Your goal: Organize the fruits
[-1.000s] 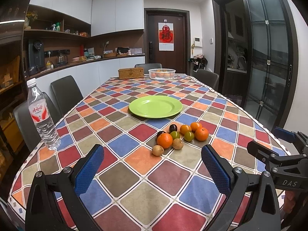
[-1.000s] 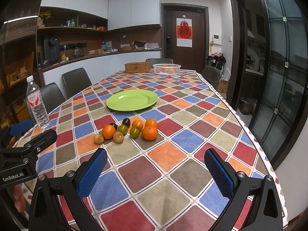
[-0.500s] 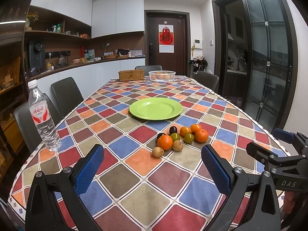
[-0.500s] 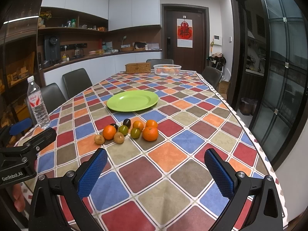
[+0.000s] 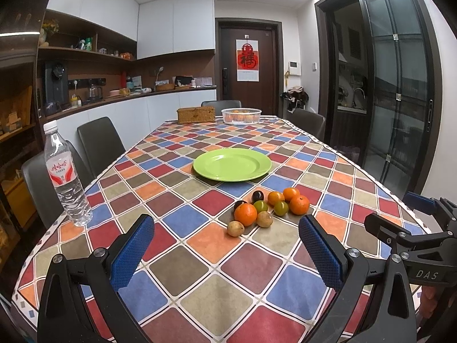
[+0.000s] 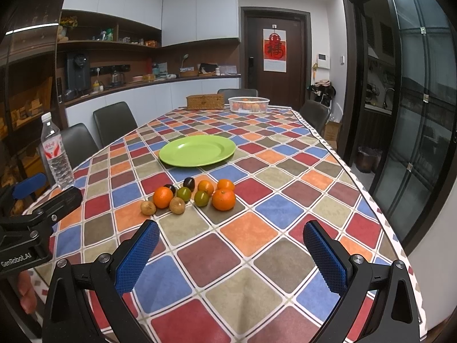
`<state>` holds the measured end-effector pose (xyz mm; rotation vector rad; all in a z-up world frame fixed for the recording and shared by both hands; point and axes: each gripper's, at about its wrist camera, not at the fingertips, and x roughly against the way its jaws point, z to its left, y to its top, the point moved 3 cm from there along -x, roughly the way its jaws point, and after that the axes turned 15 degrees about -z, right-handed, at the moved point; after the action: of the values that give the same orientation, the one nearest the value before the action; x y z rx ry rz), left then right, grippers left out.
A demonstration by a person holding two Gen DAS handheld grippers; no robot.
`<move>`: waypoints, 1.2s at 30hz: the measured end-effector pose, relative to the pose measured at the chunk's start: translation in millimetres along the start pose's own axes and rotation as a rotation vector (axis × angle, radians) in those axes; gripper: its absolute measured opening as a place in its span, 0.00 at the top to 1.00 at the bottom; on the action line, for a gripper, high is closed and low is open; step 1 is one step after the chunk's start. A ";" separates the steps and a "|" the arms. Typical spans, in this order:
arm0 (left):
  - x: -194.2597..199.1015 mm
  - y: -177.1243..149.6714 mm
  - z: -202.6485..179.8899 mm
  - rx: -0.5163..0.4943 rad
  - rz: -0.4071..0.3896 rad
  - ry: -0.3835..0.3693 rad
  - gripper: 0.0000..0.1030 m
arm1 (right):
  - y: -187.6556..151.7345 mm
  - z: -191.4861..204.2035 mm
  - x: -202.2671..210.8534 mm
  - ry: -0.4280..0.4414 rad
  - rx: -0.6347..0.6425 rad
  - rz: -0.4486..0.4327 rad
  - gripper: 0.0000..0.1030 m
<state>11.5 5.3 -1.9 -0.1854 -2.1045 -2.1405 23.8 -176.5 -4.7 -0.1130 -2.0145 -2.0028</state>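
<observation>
Left wrist view: our left gripper [image 5: 225, 245] hangs above the near end of the table [image 5: 182, 300], its jaws spread wide with nothing between them. The fruits [image 5: 268, 208] lie in a loose cluster on the tablecloth, ahead of the gripper and just short of the green plate [image 5: 232, 164]. We count 4 oranges, 2 green fruits, 2 dark plums and 2 brown fruits, several touching. A water bottle [image 5: 66, 177] stands well apart at the left edge.

Right wrist view: our right gripper [image 6: 231, 253] is likewise wide open and holds nothing, with the large orange [image 6: 223, 199] nearest its line. We judge the oranges firm and light, with dimpled skin that grips well; take each across its widest part. The plums [image 6: 189, 183] look smooth and softer, so squeeze them gently. All are round and may roll when a neighbour is lifted.
</observation>
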 end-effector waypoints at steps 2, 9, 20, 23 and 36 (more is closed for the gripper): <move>0.0 -0.1 0.1 0.000 0.000 0.000 0.00 | 0.2 0.3 0.0 0.000 0.000 0.001 0.01; -1.9 -2.9 0.7 0.001 0.010 0.001 0.00 | 3.0 5.6 -1.6 0.007 0.004 0.006 0.01; -17.6 -13.5 4.6 -0.029 0.046 -0.006 0.00 | -6.6 9.2 -23.4 0.029 0.013 0.049 0.01; -24.1 -14.4 5.0 -0.053 0.051 -0.012 0.01 | -10.5 12.1 -30.3 0.035 0.030 0.057 0.01; -56.6 -21.4 11.8 -0.071 0.119 -0.087 0.22 | -3.7 36.9 -65.2 0.122 0.142 0.043 0.07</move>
<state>63.3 17.9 -32.9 -0.4073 -2.0084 -2.1754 79.4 -130.2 -24.8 -0.0039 -2.0502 -1.7894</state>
